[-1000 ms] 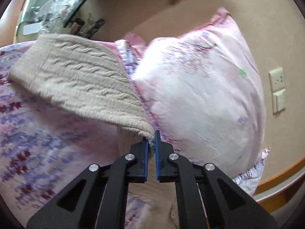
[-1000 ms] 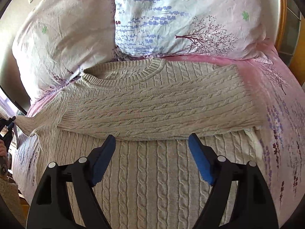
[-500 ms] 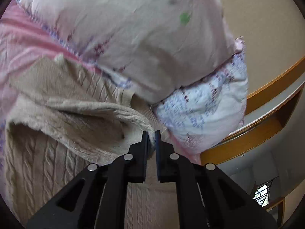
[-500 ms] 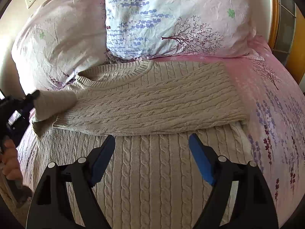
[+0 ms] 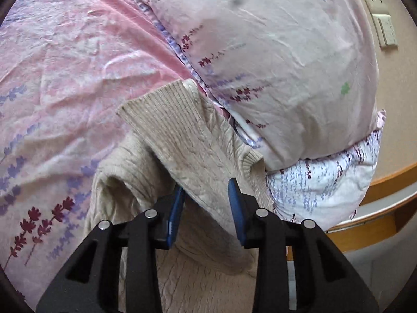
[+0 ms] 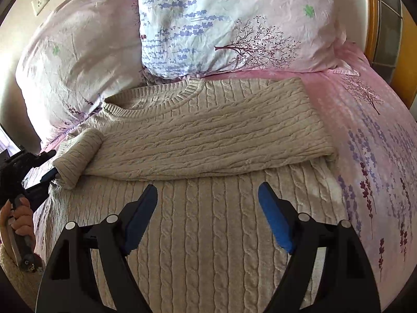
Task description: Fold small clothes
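Note:
A beige cable-knit sweater [image 6: 208, 219] lies flat on the bed, neck toward the pillows. One sleeve [image 6: 213, 140] is folded across its chest. The other sleeve [image 5: 182, 143] lies folded over the left shoulder, its ribbed cuff [image 5: 159, 107] pointing away from me; it also shows in the right wrist view [image 6: 78, 154]. My left gripper [image 5: 206, 203] is open, its blue pads either side of that sleeve, not clamped. It also shows at the left edge of the right wrist view [image 6: 44, 177]. My right gripper [image 6: 208, 208] is open and empty above the sweater's body.
Two floral pillows [image 6: 221, 26] [image 6: 78, 60] lean against the headboard behind the sweater. The pink flowered bedsheet [image 5: 65, 65] spreads around it. A wooden bed frame [image 5: 378, 224] and wall sockets [image 5: 383, 20] are at the right of the left wrist view.
My left gripper carried the sleeve cuff over onto the sweater's shoulder and opened, letting it go. The right gripper stayed open and nearly still.

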`<state>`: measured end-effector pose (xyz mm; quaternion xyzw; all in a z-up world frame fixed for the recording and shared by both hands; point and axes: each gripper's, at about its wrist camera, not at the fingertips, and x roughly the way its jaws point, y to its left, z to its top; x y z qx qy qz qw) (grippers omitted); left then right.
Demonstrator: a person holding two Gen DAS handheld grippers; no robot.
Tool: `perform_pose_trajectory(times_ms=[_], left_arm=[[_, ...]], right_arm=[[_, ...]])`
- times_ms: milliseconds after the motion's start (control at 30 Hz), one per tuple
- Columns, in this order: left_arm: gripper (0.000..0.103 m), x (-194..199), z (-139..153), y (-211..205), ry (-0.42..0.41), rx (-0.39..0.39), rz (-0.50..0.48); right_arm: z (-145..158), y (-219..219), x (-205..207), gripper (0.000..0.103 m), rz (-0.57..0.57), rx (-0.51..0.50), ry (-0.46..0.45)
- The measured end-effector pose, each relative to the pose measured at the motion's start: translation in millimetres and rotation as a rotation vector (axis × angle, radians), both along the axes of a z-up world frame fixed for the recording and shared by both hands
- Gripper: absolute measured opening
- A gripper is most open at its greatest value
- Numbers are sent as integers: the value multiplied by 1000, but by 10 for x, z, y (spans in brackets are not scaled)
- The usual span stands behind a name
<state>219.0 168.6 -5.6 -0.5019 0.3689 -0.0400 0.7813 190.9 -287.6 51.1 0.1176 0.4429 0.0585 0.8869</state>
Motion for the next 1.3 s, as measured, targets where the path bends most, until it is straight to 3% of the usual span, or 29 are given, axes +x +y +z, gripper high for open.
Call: perform_pose_trajectory(times_ms=[33,67,200,300,400,500,567,633,767,900,1000,1067,1133,1300], left_arm=[[15,17,9,0,-8,-17,11],[9,26,35,-29,-28,-32,8],[8,69,336,-415,-190,-56,-53],[8,131,573,-879,-272,-13,-148],[8,158,733,-1463,-320,93,-270],[11,172,741,-2073,-312,246,-405],[21,167,655,-2433,-290,356,-489],[23,152,539,-2748,-259,466,-594],[41,-26,321,-3097,-219,605,-785],[50,-215,390,-2838,-257,617,-802],[57,-269,531,-2299,-279,678,-691],[59,-234,606,-1866,-268,744,-572],[59,-154,618,-1347,-204,785,-438],[56,36,494,-226,-33,735,-198]], right_arm=[[1,-2,-5,81,0,0,-2],[4,-16,-13,81,-1,-1,-5],[21,-150,-34,81,-28,3,-16],[37,-290,-54,81,-54,11,-27],[48,-414,-97,81,-80,14,-39],[52,-558,-131,81,-113,11,-42],[30,-687,-152,81,-143,16,-35],[3,-804,-168,81,-173,22,-24],[-5,-1012,-195,81,-232,53,-17],[63,-1071,-174,65,-195,185,-41],[82,-934,-46,53,-83,322,-30],[86,-763,60,48,-26,357,-9],[77,-619,210,40,9,363,17],[-20,-415,494,34,18,341,73]])
